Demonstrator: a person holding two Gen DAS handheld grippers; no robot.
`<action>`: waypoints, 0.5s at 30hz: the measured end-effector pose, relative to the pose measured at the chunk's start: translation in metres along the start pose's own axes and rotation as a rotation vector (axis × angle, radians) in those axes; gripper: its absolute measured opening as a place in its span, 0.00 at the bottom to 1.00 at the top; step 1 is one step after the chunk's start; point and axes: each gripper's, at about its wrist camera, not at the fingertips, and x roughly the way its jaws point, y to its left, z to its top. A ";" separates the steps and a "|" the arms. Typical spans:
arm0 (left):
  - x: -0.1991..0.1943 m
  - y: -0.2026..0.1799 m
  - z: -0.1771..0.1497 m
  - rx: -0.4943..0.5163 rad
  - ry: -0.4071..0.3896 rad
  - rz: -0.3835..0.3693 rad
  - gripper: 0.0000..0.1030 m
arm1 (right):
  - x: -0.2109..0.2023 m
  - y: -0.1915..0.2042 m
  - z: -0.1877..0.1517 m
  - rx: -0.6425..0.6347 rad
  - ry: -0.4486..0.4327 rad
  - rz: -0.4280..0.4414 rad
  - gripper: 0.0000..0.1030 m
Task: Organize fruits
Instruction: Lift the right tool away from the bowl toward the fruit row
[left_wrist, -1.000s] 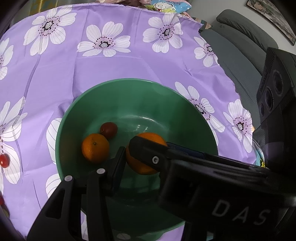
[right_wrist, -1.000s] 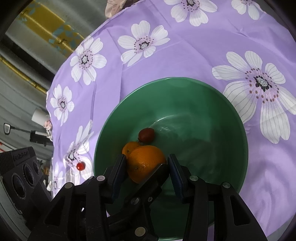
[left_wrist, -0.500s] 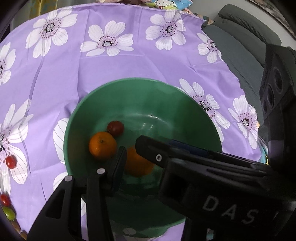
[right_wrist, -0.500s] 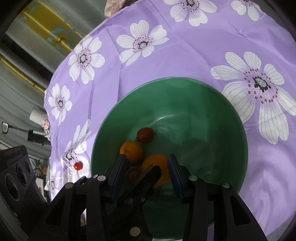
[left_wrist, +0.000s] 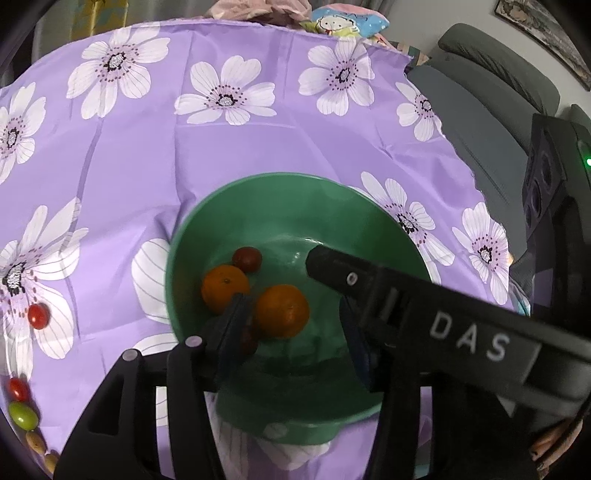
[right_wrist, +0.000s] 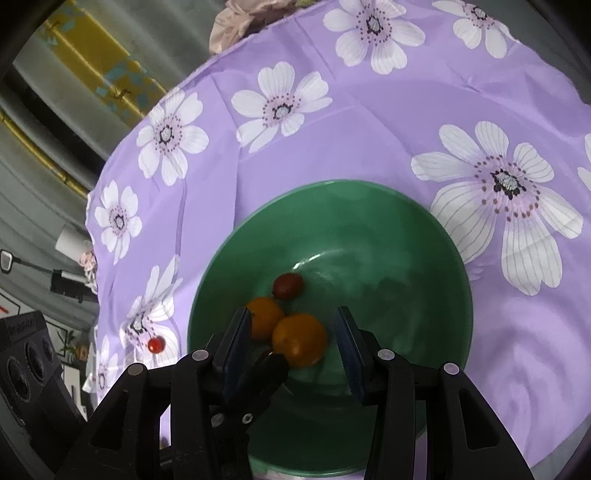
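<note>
- Two oranges lie in the green bowl (left_wrist: 280, 199): the nearer orange (left_wrist: 282, 311) rests on the bowl's floor, and the second orange (left_wrist: 224, 288) lies just to its left, touching or almost touching it.
- A dark red cherry tomato (left_wrist: 247, 259) sits in the bowl just behind the second orange.
- The left gripper (left_wrist: 291, 328) hangs over the bowl; its jaws have just been opening, the nearer orange lies between them, and the pads no longer press on it.
- The right gripper (right_wrist: 291, 343) also reaches over the bowl, jaws partly spread to either side of the nearer orange and gripping nothing.
- The bowl stands on a purple tablecloth (left_wrist: 147, 155) printed with white flowers.
- On the cloth to the bowl's left lies a red cherry tomato (left_wrist: 38, 316); further toward the edge lie another red tomato (left_wrist: 18, 390) and a green one (left_wrist: 23, 416).
- A grey sofa (left_wrist: 491, 110) stands beyond the table.
</note>
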 end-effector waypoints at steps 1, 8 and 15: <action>-0.004 0.000 -0.001 0.001 -0.010 0.004 0.53 | -0.001 0.002 0.000 -0.003 -0.008 -0.007 0.46; -0.040 0.014 -0.010 -0.018 -0.086 0.000 0.58 | -0.012 0.021 -0.001 -0.056 -0.098 -0.019 0.58; -0.086 0.068 -0.025 -0.169 -0.171 0.058 0.68 | -0.021 0.043 -0.006 -0.130 -0.168 0.039 0.71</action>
